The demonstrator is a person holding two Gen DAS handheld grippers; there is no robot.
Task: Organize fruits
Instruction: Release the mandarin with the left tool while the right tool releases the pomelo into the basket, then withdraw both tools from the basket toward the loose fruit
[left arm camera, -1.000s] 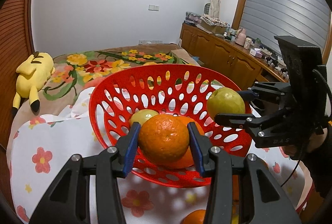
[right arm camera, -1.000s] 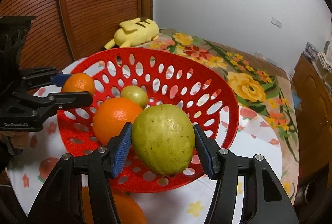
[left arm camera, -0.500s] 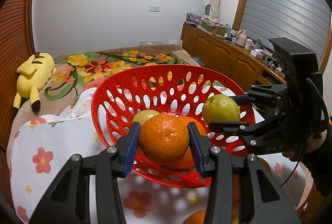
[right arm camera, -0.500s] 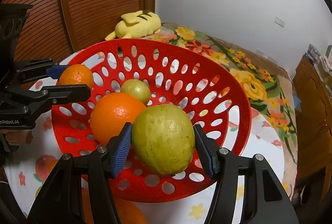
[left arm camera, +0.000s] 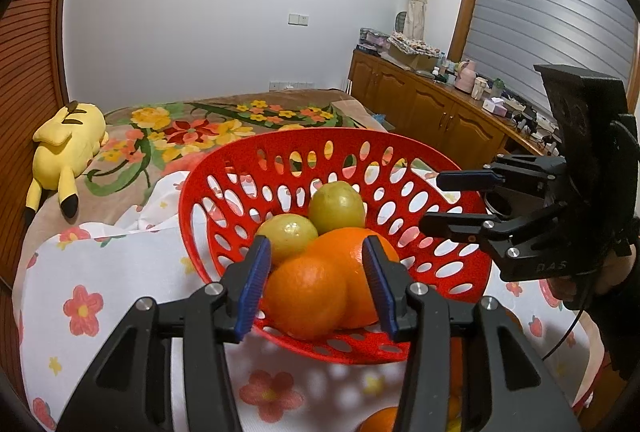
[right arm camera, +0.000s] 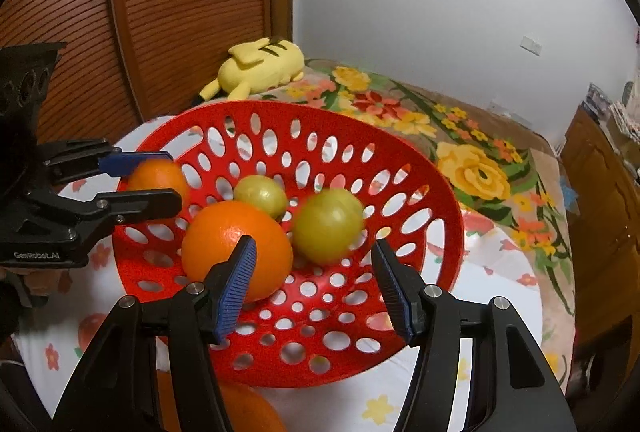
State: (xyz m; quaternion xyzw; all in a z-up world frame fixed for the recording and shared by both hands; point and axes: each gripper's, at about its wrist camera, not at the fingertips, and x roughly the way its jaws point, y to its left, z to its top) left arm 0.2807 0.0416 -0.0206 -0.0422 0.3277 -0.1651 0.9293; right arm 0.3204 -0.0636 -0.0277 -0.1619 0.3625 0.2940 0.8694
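A red perforated basket (left arm camera: 208, 192) (right arm camera: 420, 224) holds a large orange (left arm camera: 352, 256) (right arm camera: 236, 244), a small yellow-green fruit (left arm camera: 286, 236) (right arm camera: 260, 194) and a bigger green fruit (left arm camera: 336, 204) (right arm camera: 328, 224), which looks blurred. At the basket's near rim, the jaws of my left gripper (left arm camera: 316, 244) (right arm camera: 172, 178) are opening. A small orange (left arm camera: 304, 296) (right arm camera: 158, 174) sits between them with a gap on its right side. My right gripper (right arm camera: 314, 272) (left arm camera: 452, 202) hangs open over the basket's other side, with nothing between its pads.
The basket rests on a white flowered cloth (left arm camera: 80, 272) over a floral bedspread. More oranges (right arm camera: 240, 408) (left arm camera: 380, 420) lie on the cloth below the grippers. A yellow plush toy (left arm camera: 68, 144) lies at the far left, and wooden cabinets (left arm camera: 420, 112) stand at the right.
My right gripper opened and the green fruit dropped from it into the basket beside the other fruit. My left jaws widened and the small orange sank lower between them.
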